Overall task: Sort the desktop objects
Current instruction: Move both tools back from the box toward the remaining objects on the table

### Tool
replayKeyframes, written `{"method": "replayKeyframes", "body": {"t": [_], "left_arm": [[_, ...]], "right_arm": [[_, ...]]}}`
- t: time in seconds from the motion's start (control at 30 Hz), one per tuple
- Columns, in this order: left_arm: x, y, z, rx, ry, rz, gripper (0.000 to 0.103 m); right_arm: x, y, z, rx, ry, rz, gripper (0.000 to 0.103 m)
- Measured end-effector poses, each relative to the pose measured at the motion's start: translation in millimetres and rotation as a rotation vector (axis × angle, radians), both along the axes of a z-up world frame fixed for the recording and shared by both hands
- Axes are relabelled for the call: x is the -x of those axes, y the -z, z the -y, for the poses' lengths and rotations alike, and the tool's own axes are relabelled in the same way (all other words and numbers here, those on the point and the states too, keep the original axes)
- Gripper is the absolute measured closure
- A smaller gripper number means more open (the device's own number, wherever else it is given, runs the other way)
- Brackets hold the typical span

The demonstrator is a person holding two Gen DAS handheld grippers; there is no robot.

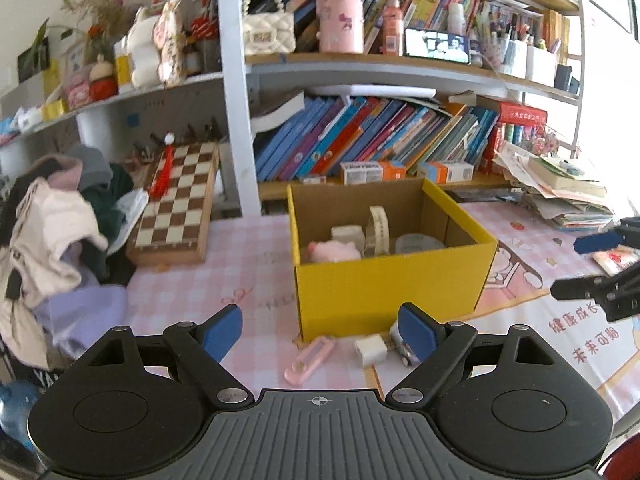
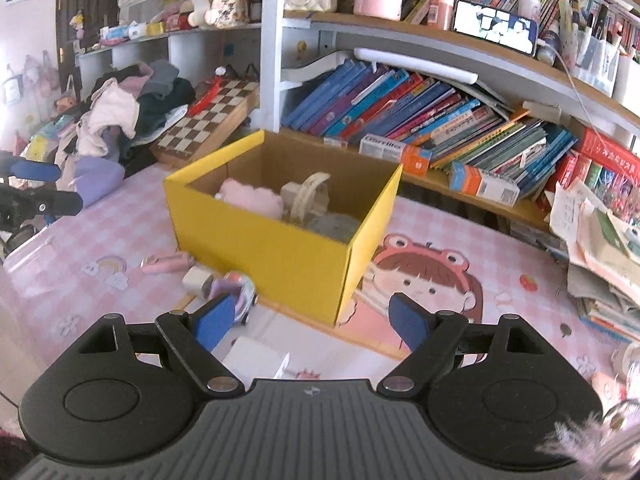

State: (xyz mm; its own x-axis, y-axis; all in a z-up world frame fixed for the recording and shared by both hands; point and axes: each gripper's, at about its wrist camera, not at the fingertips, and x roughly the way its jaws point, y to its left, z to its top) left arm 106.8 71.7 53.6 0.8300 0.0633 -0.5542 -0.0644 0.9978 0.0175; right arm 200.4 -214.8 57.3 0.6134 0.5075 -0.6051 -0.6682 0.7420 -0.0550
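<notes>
1. Left gripper (image 1: pixel 320 334) sits at the bottom centre of its own view with its blue pads spread wide and nothing between them. It is aimed at the near wall of the yellow box (image 1: pixel 384 284).
2. Right gripper (image 2: pixel 308 326) is likewise at the bottom centre of its view, jaws apart and empty, pointing at the box corner that juts toward it.
3. Inside the yellow box, in the middle of the left-wrist frame, there already lie a pink plush toy (image 1: pixel 334 250), a roll of tape (image 1: pixel 379 230) standing on edge and a grey round item I cannot identify. Sorting looks partly done.
4. Loose on the pink checked desk mat (image 1: pixel 248 240), just in front of the box's near wall, are a pink clip-like piece (image 1: pixel 310 359), a white charger block (image 1: pixel 372 351) and a small toy car (image 2: pixel 236 294); the car is half hidden behind the left gripper's right pad.
5. My reading is that the step in hand is choosing the next pickup, since both tools are unloaded.
6. For the left gripper the charger block and the pink piece lie lower centre in its frame, close ahead; the next move would call for lowering so the pads straddle one of them, closing, then lifting over the box wall.
7. The pink piece lies flat, so it may be harder to pinch.
</notes>
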Motion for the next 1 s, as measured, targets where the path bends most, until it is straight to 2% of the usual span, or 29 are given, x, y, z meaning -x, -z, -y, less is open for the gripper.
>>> {"method": "replayKeyframes", "body": {"t": [0.27, 0.43, 0.7, 0.87, 1.0], "left_arm": [[14.5, 28.0, 2.8, 0.039, -0.028, -0.062, 0.016], [24.7, 41.6, 9.4, 0.028, -0.033, -0.077, 0.016], [30.5, 60.8, 17.1, 0.064, -0.031, -0.122, 0.016], [28.3, 65.5, 21.9, 0.052, -0.019, -0.136, 0.016], [27.3, 69.2, 22.6, 0.051, -0.02, -0.145, 0.016]], "right_arm": [[22.2, 34.8, -6.9, 0.03, -0.005, -0.045, 0.019], [32.4, 51.4, -13.7, 0.051, -0.012, -0.064, 0.019], [44.2, 62.7, -32.2, 0.067, -0.059, -0.093, 0.021], [50.6, 66.4, -44.9, 0.096, -0.115, -0.09, 0.022], [48.5, 69.0, -46.8, 0.105, -0.117, -0.101, 0.022]]}}
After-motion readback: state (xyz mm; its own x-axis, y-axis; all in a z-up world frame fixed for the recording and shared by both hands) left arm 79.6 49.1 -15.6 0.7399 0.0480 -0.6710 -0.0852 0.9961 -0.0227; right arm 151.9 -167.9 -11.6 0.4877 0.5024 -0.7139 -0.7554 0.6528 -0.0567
